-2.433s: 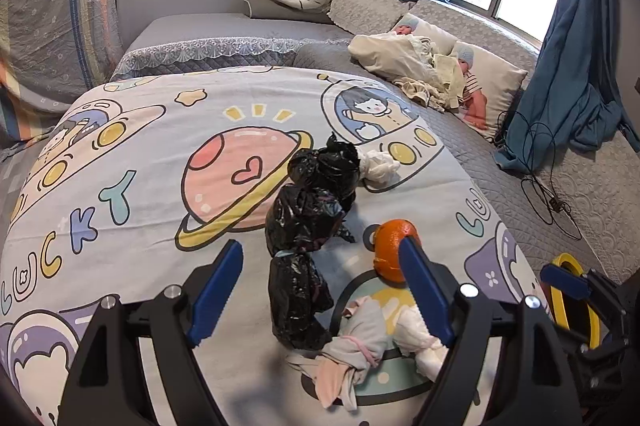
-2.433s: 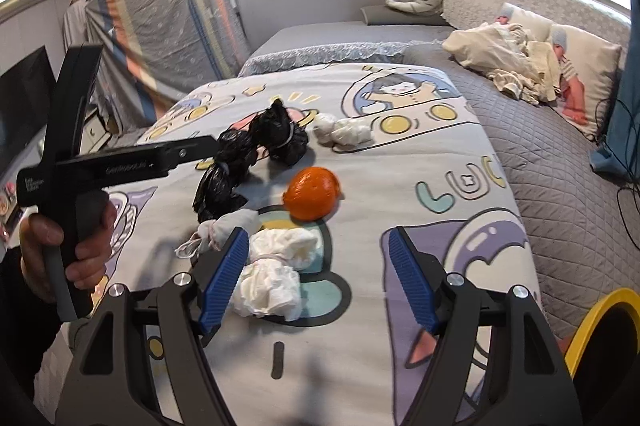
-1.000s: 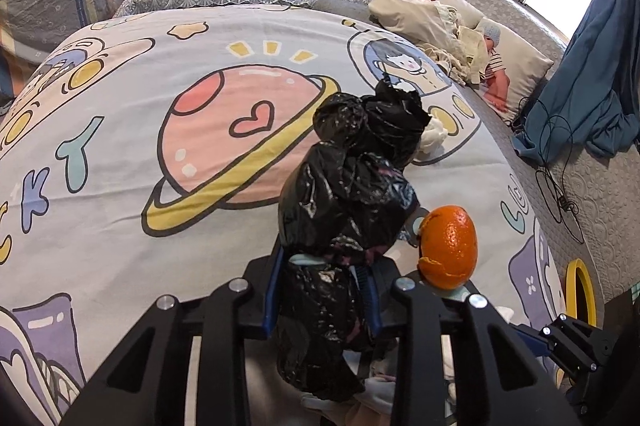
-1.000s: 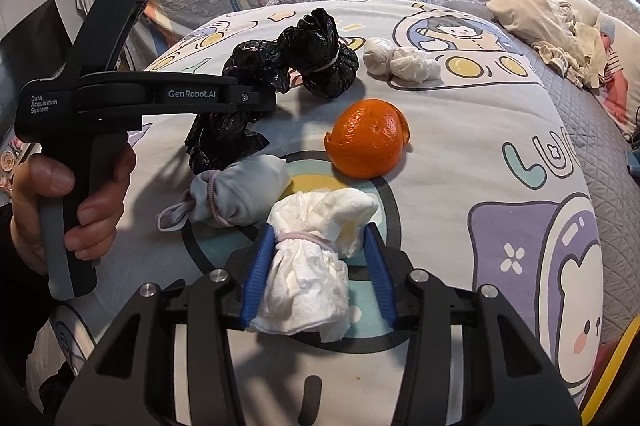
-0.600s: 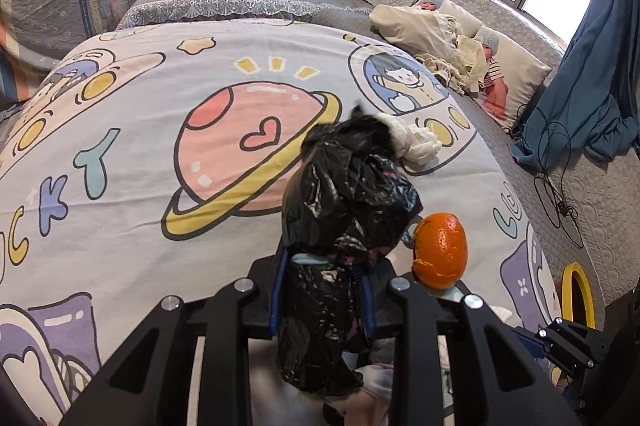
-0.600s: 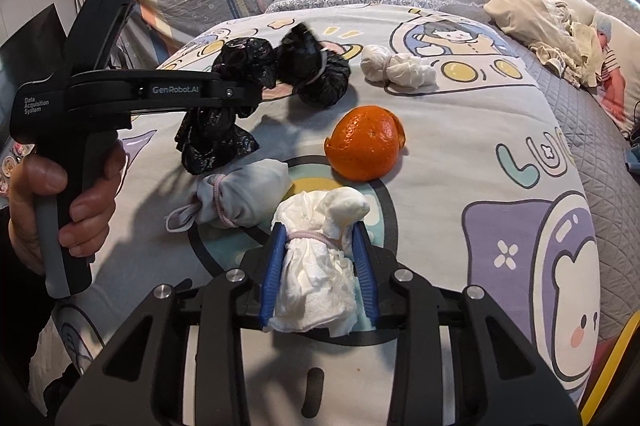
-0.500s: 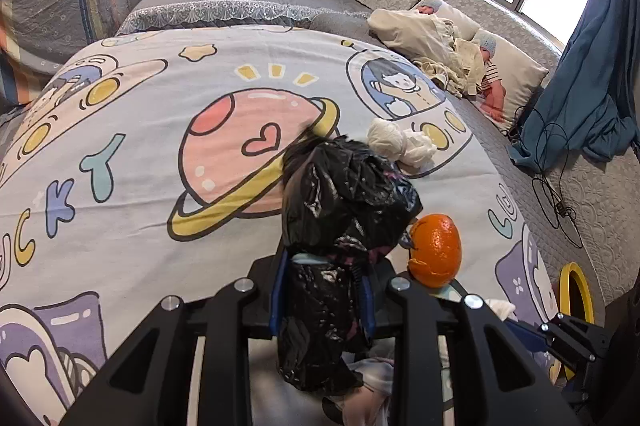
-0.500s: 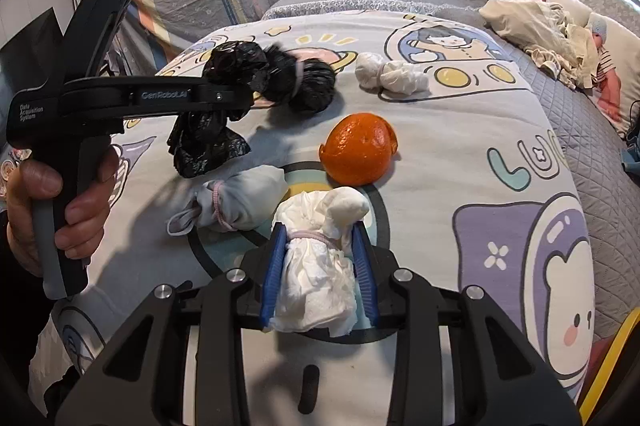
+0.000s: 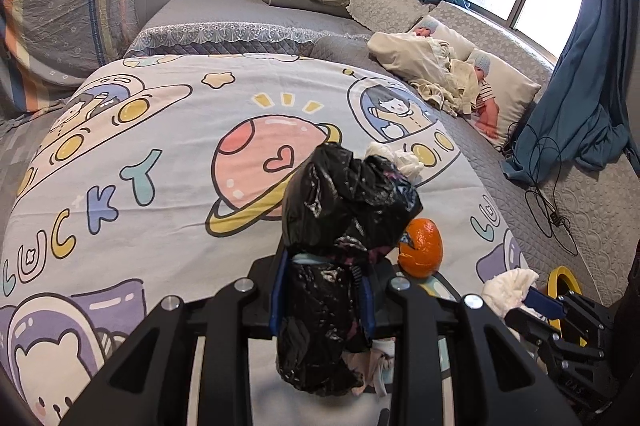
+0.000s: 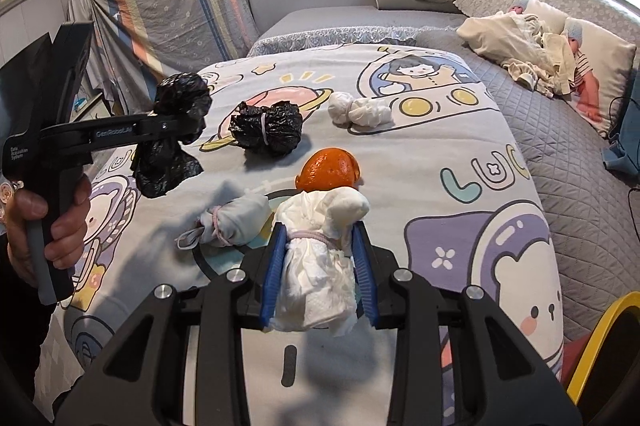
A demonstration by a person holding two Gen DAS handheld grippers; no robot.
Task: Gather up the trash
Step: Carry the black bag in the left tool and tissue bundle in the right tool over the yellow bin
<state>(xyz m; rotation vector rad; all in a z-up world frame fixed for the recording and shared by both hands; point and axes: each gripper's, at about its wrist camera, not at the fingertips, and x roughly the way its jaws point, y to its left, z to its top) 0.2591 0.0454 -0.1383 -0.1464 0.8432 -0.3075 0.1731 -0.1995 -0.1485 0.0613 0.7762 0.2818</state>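
Note:
My left gripper [image 9: 320, 290] is shut on a black plastic trash bundle [image 9: 344, 226] and holds it above the cartoon bedspread [image 9: 152, 193]; it also shows in the right wrist view [image 10: 172, 133]. My right gripper [image 10: 318, 274] is shut on a white tissue bundle [image 10: 320, 258], lifted off the bed. On the bed lie an orange peel [image 10: 328, 169], a grey cloth bundle [image 10: 236, 222], a second black bundle [image 10: 268, 127] and a white bundle [image 10: 358, 113].
A yellow-rimmed bin [image 10: 600, 358] stands at the bed's near right corner, also seen in the left wrist view [image 9: 564, 286]. Pillows and clothes [image 10: 532, 53] lie at the far right. A covered mattress [image 10: 172, 9] leans at the left.
Both grippers closed on their bundles and lifted them off the bed. The black bundle separated from the second black one, which stays on the bed.

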